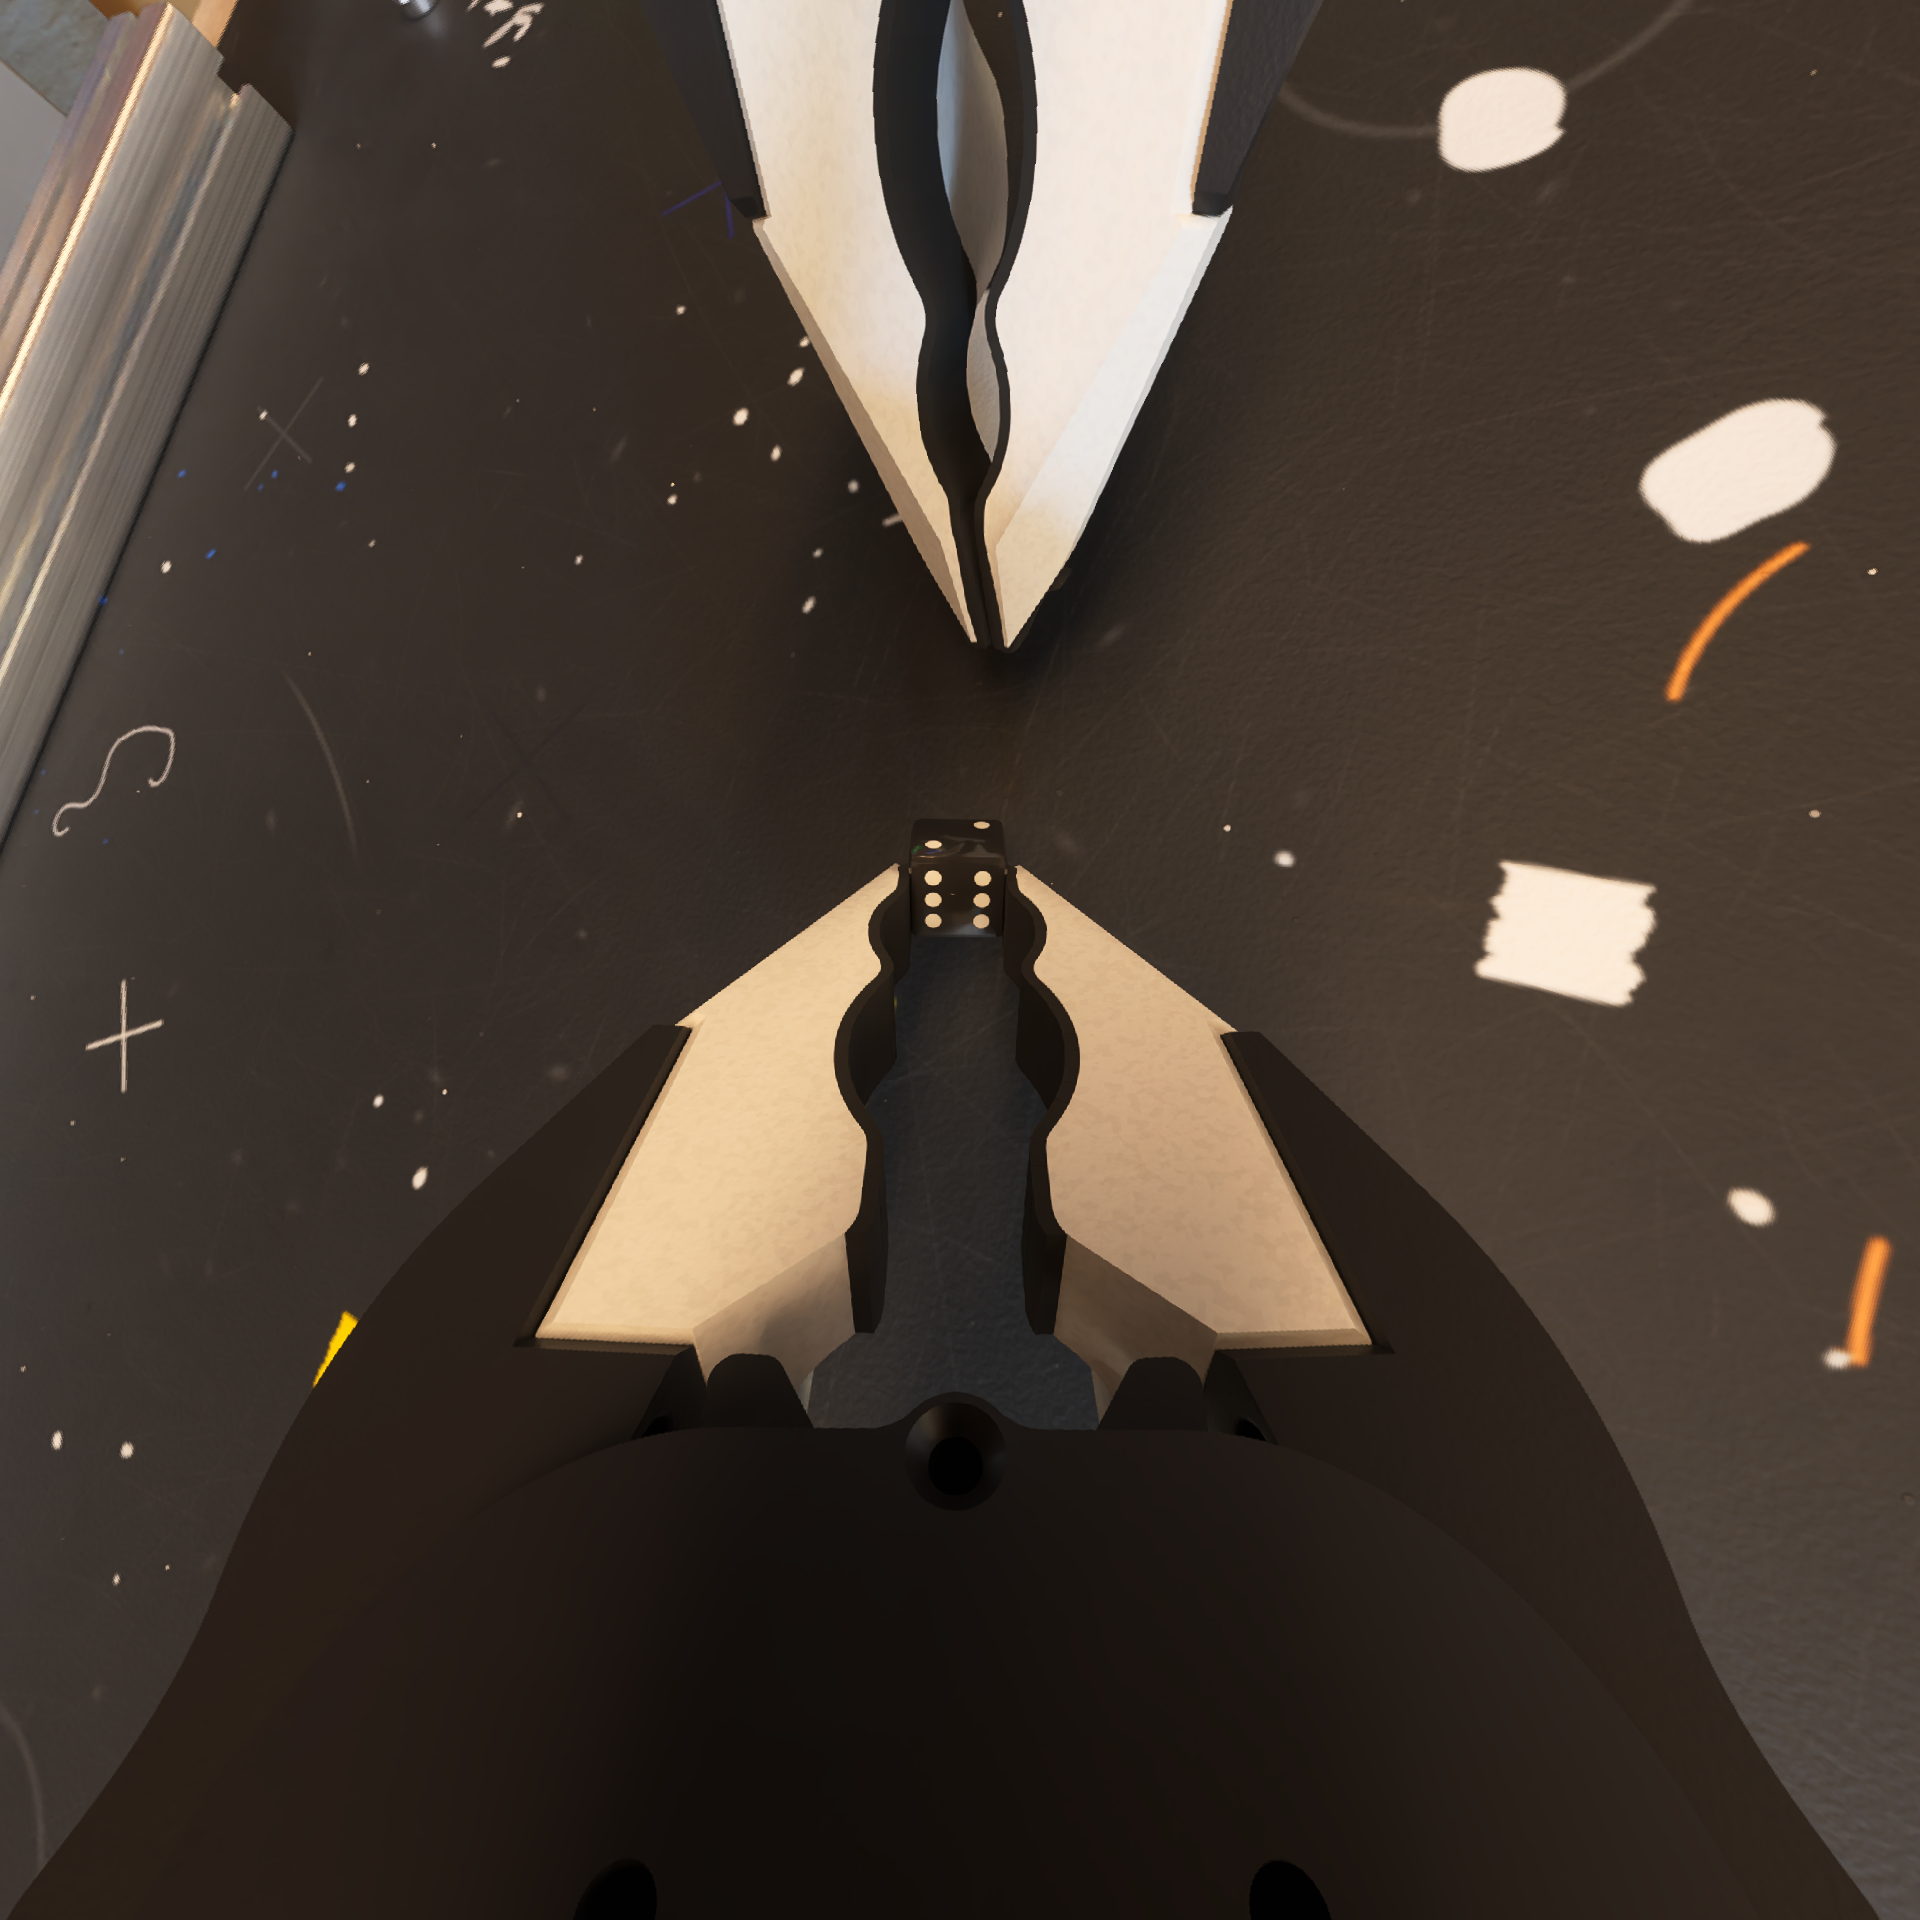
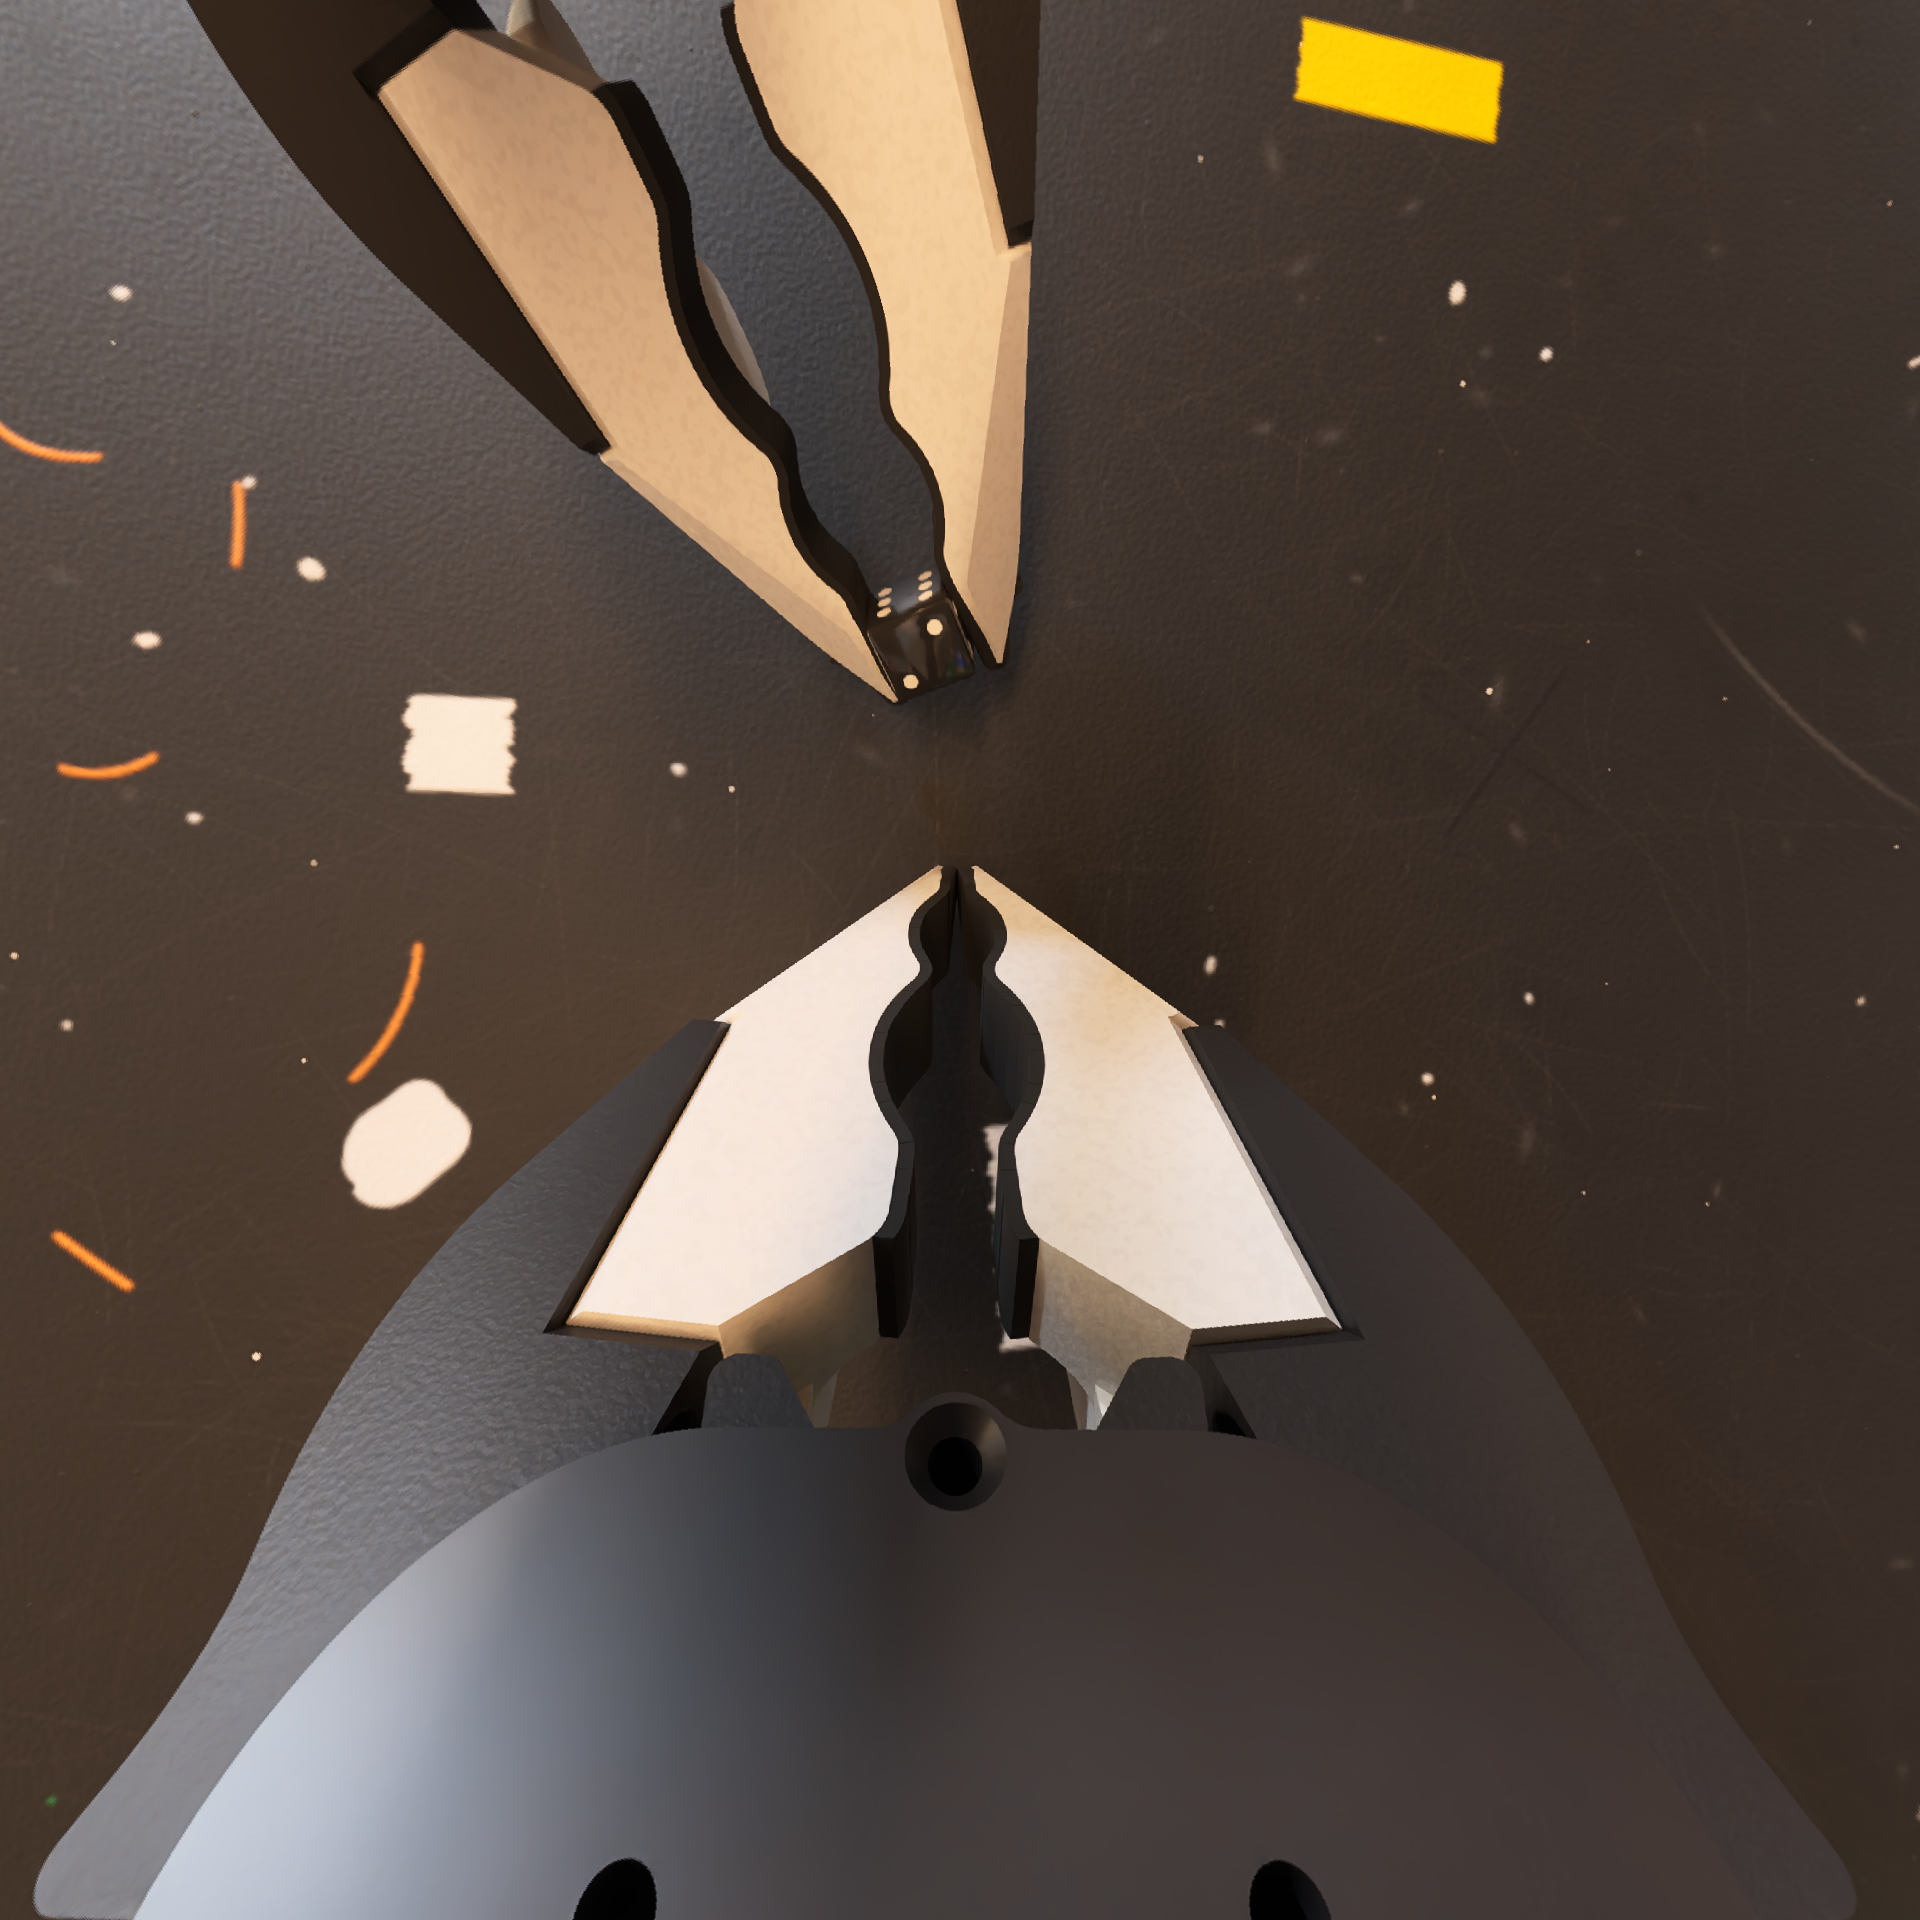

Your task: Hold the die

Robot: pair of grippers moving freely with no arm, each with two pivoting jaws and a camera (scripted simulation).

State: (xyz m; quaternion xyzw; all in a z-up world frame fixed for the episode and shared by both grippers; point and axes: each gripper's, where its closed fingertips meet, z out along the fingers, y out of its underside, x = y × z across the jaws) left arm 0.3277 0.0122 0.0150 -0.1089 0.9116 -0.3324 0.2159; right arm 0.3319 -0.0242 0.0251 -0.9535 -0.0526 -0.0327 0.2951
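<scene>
A small black die [image 1: 957, 881] with white pips sits between the tips of my left gripper [image 1: 957, 871], which is shut on it just above the dark tabletop. The same die [image 2: 920, 636] and left gripper [image 2: 940, 665] show in the right wrist view, pointing toward me. My right gripper [image 2: 957, 871] is shut and empty, its tips close to the table a short way from the die. It also shows in the left wrist view [image 1: 989, 639], facing the left gripper tip to tip.
The dark tabletop [image 1: 520, 779] carries white patches [image 1: 1567, 932], orange strokes [image 1: 1730, 618] and chalk marks. A yellow tape strip [image 2: 1397, 80] lies beyond the left gripper. A metal rail [image 1: 114, 364] runs along the table's left edge.
</scene>
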